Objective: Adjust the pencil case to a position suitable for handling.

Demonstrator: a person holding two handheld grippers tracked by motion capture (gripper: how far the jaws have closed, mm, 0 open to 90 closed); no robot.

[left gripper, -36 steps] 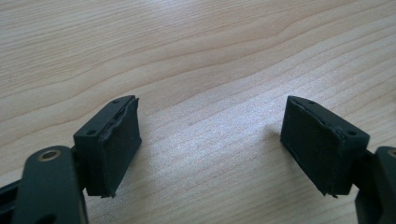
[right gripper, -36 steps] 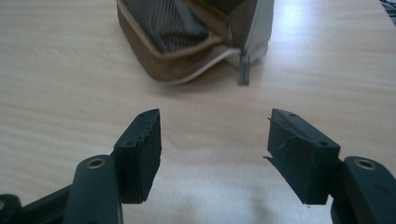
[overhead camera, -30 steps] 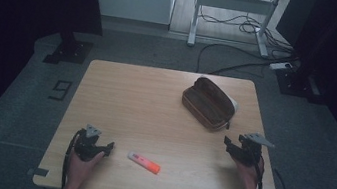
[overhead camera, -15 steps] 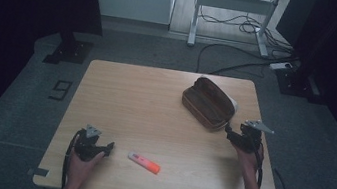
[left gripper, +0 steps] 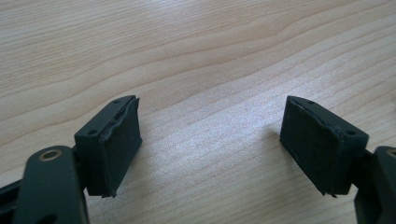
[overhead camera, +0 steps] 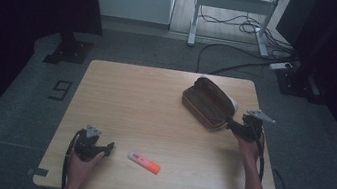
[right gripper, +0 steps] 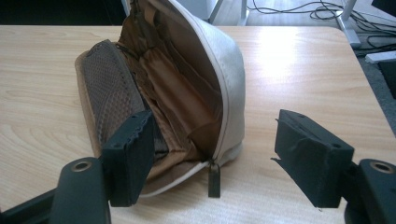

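- Pencil case (overhead camera: pixel 209 103), unzipped, lies on the table (overhead camera: pixel 145 101); soft fabric, light, floppy.
- Right gripper (overhead camera: pixel 232 126) beside the pencil case, fingers (right gripper: pixel 130 156) just been opening, nothing between them.
- Best hold: the pencil case's stiffer zipper rim.
- Left gripper (overhead camera: pixel 106 149) well apart from the pencil case, fingers spread, empty.

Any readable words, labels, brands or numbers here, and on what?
None can be read.
The pencil case shows no print or logo.
The highlighter may bear a label, but it is too small and blurred to tell.
The table is plain wood grain.
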